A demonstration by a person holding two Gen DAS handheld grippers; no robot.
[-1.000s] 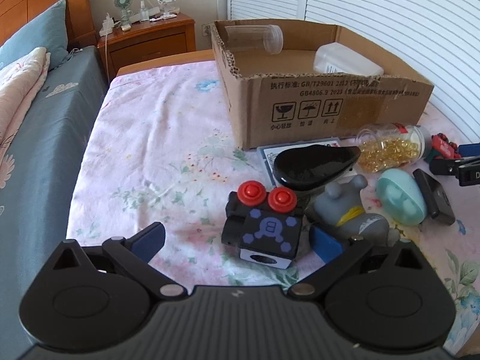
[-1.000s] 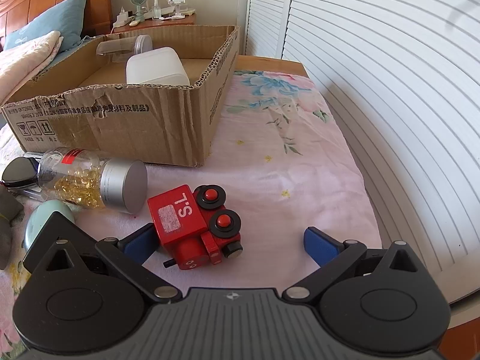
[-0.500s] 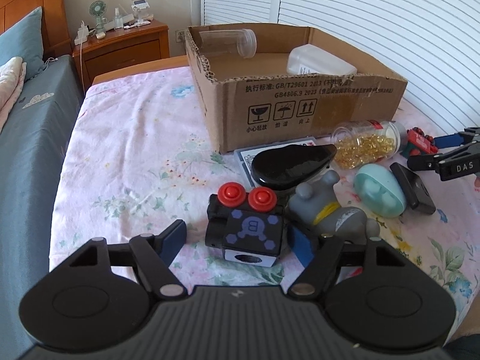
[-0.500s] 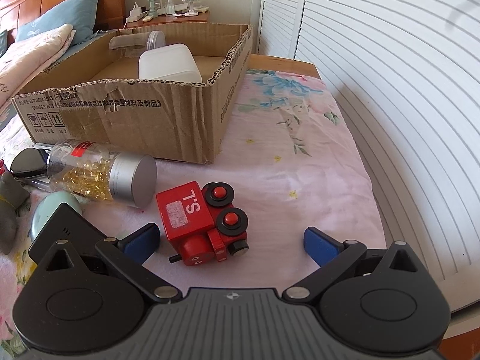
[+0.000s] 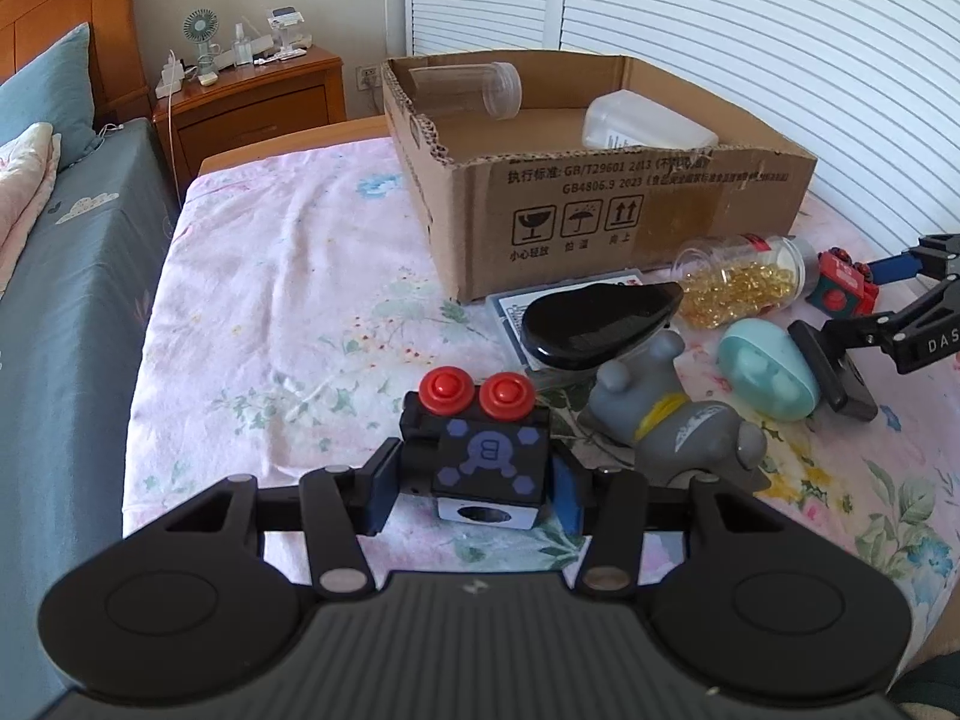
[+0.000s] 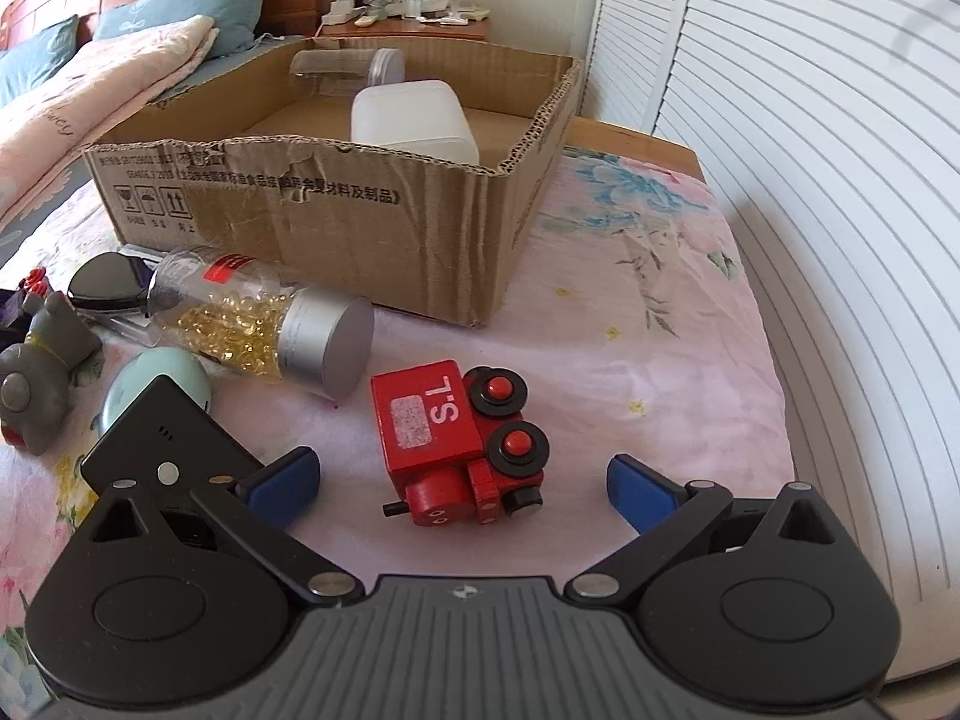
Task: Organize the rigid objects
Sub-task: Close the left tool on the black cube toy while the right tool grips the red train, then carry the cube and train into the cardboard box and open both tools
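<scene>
A black toy train [image 5: 486,456] with two red wheels lies on the flowered sheet, and my left gripper [image 5: 474,495] is shut on it, a blue pad pressing each side. In the right wrist view a red toy train [image 6: 444,426] lies on its side between the spread fingers of my right gripper [image 6: 462,480], which is open and touches nothing. The open cardboard box [image 5: 600,204] stands behind both toys and holds a clear jar [image 5: 468,90] and a white container [image 5: 648,129].
Between the two trains lie a grey rubber toy [image 5: 666,420], a teal egg [image 5: 768,369], a black oval case [image 5: 600,318], a bottle of yellow capsules [image 5: 744,285] and a flat black device [image 5: 834,372]. A bed and a nightstand [image 5: 252,90] stand to the left, louvred doors to the right.
My left gripper's jaws have closed from wide open onto the black toy train. The right gripper stays open around the red train, only rolled slightly.
</scene>
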